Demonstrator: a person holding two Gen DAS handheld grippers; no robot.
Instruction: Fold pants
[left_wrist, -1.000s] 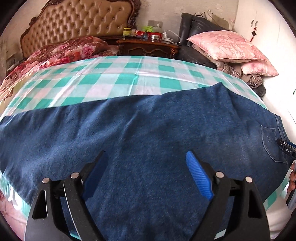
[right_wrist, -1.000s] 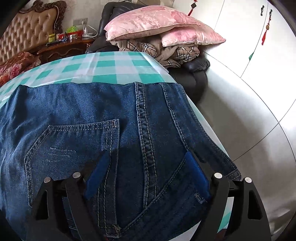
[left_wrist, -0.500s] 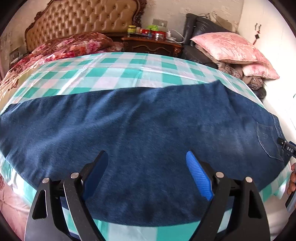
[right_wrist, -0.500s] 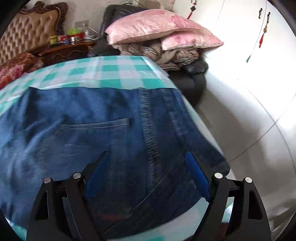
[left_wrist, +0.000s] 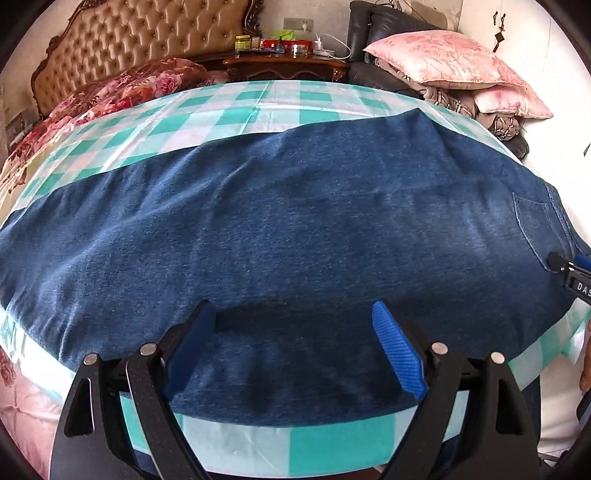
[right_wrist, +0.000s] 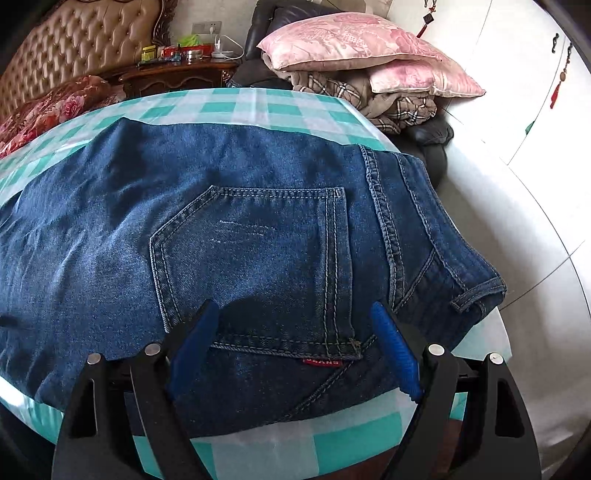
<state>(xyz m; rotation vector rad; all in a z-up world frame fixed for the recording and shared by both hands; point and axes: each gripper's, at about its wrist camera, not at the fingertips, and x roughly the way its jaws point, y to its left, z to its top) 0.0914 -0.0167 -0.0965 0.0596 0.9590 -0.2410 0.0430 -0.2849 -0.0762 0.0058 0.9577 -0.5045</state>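
Observation:
Blue denim pants (left_wrist: 295, 236) lie flat across a table under a teal-and-white checked cloth (left_wrist: 236, 118), legs to the left and waist to the right. My left gripper (left_wrist: 291, 321) hovers open over the near edge of the leg part, nothing between its blue pads. In the right wrist view the seat of the pants (right_wrist: 258, 236) shows a back pocket (right_wrist: 255, 266) and a red label (right_wrist: 320, 362). My right gripper (right_wrist: 291, 321) stands open above the pocket's lower edge, holding nothing. The right gripper's tip (left_wrist: 570, 267) shows at the far right of the left wrist view.
A tufted headboard (left_wrist: 147, 48) and a floral quilt (left_wrist: 122, 92) lie behind on the left. A wooden nightstand (left_wrist: 284, 66) bears small items. Pink pillows (right_wrist: 351, 44) rest on folded blankets on a dark chair. White wardrobe doors (right_wrist: 517, 92) stand to the right.
Both grippers have drawn back toward the near table edge, so the checked cloth now shows below the pants. The right view has shifted so the back pocket sits centred. Both stay open.

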